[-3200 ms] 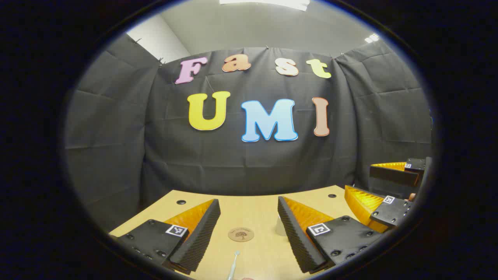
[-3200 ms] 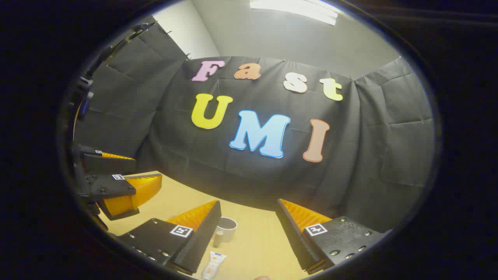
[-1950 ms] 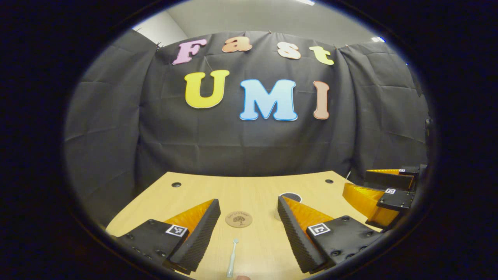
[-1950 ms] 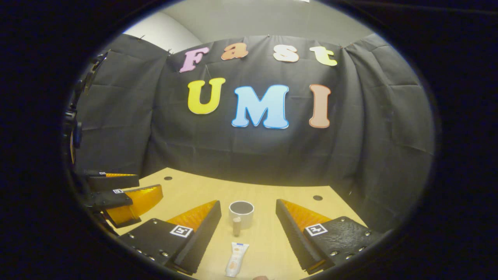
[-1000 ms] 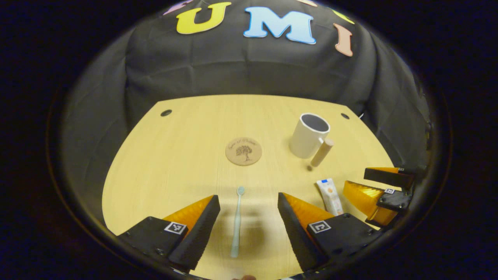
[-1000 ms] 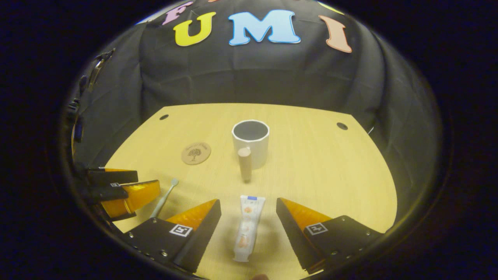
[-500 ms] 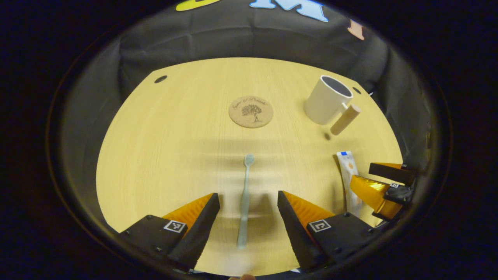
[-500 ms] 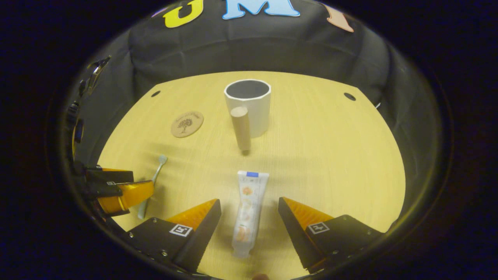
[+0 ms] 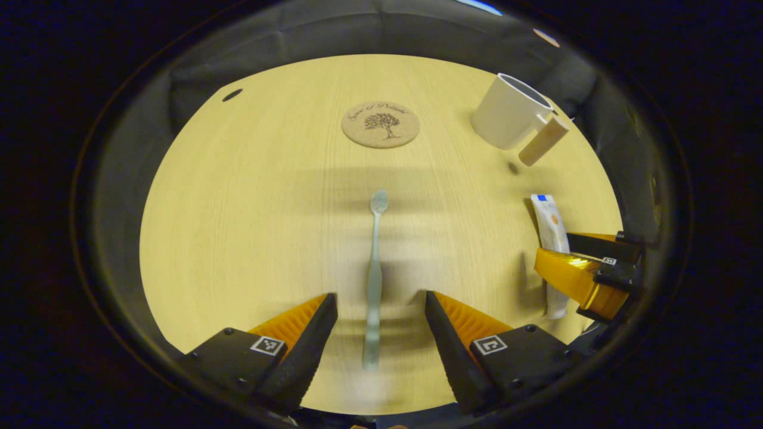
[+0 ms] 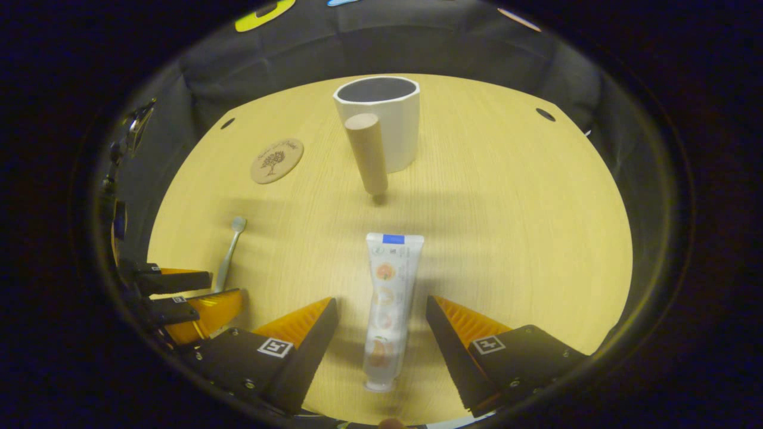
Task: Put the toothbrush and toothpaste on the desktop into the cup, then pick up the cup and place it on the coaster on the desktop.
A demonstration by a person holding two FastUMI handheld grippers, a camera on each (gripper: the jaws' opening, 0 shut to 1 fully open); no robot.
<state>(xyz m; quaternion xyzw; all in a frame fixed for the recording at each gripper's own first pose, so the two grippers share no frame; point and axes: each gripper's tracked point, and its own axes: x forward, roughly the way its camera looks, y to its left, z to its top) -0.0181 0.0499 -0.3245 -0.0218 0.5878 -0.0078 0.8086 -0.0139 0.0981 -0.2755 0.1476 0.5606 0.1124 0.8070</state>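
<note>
Since the slim pale toothbrush [image 9: 374, 274] and the soft white toothpaste [image 10: 386, 304] tube both lie flat on the smooth wooden desktop [image 9: 250, 196], nothing is done yet. Each lies between wide-open, empty ribbed fingers: left gripper [image 9: 380, 307], right gripper [image 10: 381, 310]. The white cup [image 10: 381, 119] stands empty, apart from the round cork coaster [image 9: 380, 124].

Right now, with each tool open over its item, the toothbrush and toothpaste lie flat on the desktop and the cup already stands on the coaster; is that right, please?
Not quite: the cup stands on the bare desktop, apart from the coaster, as the right gripper view shows. The rest holds: the toothbrush and toothpaste lie flat under open tools.
</note>
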